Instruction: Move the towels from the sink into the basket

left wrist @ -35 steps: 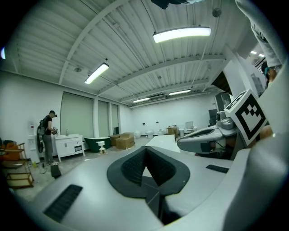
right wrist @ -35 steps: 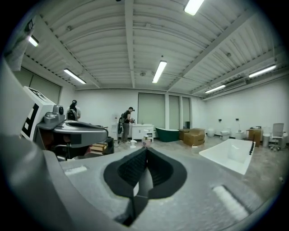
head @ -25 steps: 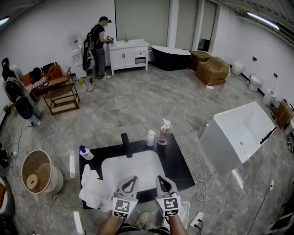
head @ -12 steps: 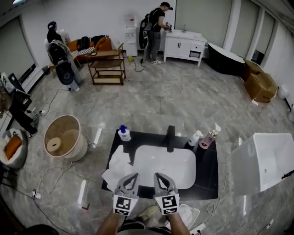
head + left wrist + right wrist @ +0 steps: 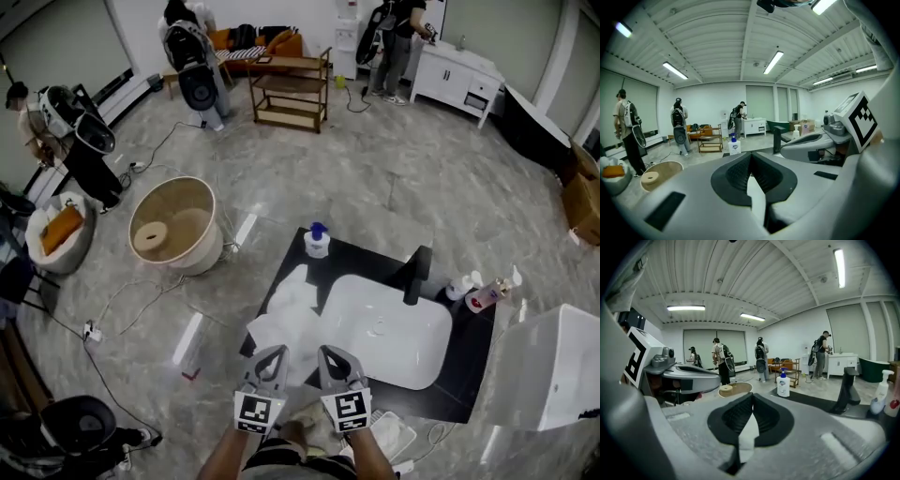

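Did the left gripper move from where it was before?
Yes. The left gripper slid leftward, from facing the white basin to facing the towels beside it.

head: steeply down over sink (image 5: pixel 403 361) | gripper views: near-level, sharing soap bottle (image 5: pixel 734 146)

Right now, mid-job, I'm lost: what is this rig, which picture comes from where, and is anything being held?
There is no robot arm here: a person holds a two-jaw gripper in each hand. The wide picture comes from a camera on the person's head, looking down; the left gripper and right gripper show at its bottom. The other two pictures come from cameras riding on each gripper, looking along its jaws. Both pairs of jaws are together, with nothing gripped. Ahead is a black counter with a white sink. White towels lie on the counter at the sink's left edge, near a soap bottle. The basket stands on the floor further left.
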Demonstrator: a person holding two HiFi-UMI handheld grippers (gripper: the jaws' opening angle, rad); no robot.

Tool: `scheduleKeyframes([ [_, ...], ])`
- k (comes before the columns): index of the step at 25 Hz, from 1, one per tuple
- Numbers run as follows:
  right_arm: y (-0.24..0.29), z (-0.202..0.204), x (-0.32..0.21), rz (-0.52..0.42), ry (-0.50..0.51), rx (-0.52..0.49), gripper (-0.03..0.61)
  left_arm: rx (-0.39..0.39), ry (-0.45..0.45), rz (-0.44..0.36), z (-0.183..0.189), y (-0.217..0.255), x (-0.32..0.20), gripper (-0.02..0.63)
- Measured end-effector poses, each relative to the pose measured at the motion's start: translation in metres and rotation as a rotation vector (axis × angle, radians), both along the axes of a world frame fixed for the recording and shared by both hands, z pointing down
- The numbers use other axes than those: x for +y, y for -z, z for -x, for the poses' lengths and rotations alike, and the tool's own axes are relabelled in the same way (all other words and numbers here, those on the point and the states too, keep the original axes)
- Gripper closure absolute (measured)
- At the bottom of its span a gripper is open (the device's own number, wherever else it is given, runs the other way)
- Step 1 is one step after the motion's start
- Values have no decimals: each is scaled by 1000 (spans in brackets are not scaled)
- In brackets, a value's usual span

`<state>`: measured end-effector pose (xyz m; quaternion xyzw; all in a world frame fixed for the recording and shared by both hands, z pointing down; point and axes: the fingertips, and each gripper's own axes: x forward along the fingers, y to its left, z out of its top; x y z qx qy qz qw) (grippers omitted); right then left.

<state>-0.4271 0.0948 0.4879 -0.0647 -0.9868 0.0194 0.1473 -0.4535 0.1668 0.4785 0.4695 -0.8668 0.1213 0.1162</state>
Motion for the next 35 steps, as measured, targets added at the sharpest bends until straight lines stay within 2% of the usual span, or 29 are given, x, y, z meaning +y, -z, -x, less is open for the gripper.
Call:
scheduleKeyframes([
  [4, -26, 14, 16, 24, 41, 33, 577, 18, 64, 17, 6, -19, 22, 604],
  [5, -30, 17, 20, 36, 56, 33, 543, 22, 78, 20, 7, -22, 26, 604],
  [6, -34, 20, 24, 49, 75, 38, 442, 27, 90, 23, 9, -25, 30, 604],
  [8, -43, 25, 33, 60, 110, 69, 340, 36, 114, 28, 12, -31, 38, 604],
  [9, -49, 27, 37, 60, 123, 86, 261, 41, 125, 28, 14, -33, 42, 604],
  [11, -61, 30, 45, 56, 142, 122, 166, 50, 142, 30, 15, -38, 48, 604],
  [14, -84, 35, 54, 49, 174, 181, 78, 59, 158, 37, 17, -46, 54, 604],
  [19, -120, 46, 58, 38, 189, 248, 11, 68, 178, 46, 22, -63, 60, 604],
  [24, -142, 54, 61, 81, 207, 290, 8, 107, 216, 45, 26, -74, 66, 604],
  [29, -167, 61, 65, 130, 220, 367, 8, 100, 206, 78, 31, -92, 72, 604],
  [35, -177, 66, 67, 111, 227, 382, 11, 111, 217, 83, 39, -102, 79, 604],
])
